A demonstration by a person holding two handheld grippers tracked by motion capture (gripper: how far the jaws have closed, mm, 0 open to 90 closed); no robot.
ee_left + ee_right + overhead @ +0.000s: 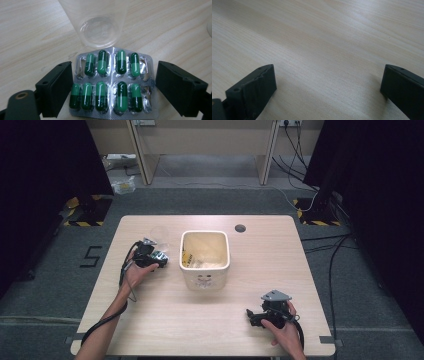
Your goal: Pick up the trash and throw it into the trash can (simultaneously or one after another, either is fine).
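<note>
A: Where are we in the work? Start with the big things.

B: We have the counter [165,320], and past our left gripper [113,82], off to its right side, stands the bin [204,260]. It is open on top, and we see something pale with a bit of yellow print lying inside; we cannot tell what it is.

A: And the cup?

B: The cup [100,25] is clear plastic, upright, just beyond the left jaws. We judge it empty: its bottom shows through with nothing on it.

A: So the step in hand?

B: Picking up the blister pack [112,82]. It lies flat on the counter between the left jaws, which stand wide, one each side of it. The near jaw's pad comes close to the foil edge; the other stands a little apart. Nine green capsules show in it, with two or three pockets already crushed empty.

A: What does the next move call for?

B: We think closing the jaws on the foil's side edges without buckling it; the pack is thin and flat, so it may slip.

A: The right gripper [267,316]?

B: Jaws wide over bare counter, nothing between them, well apart from the bin.
</note>
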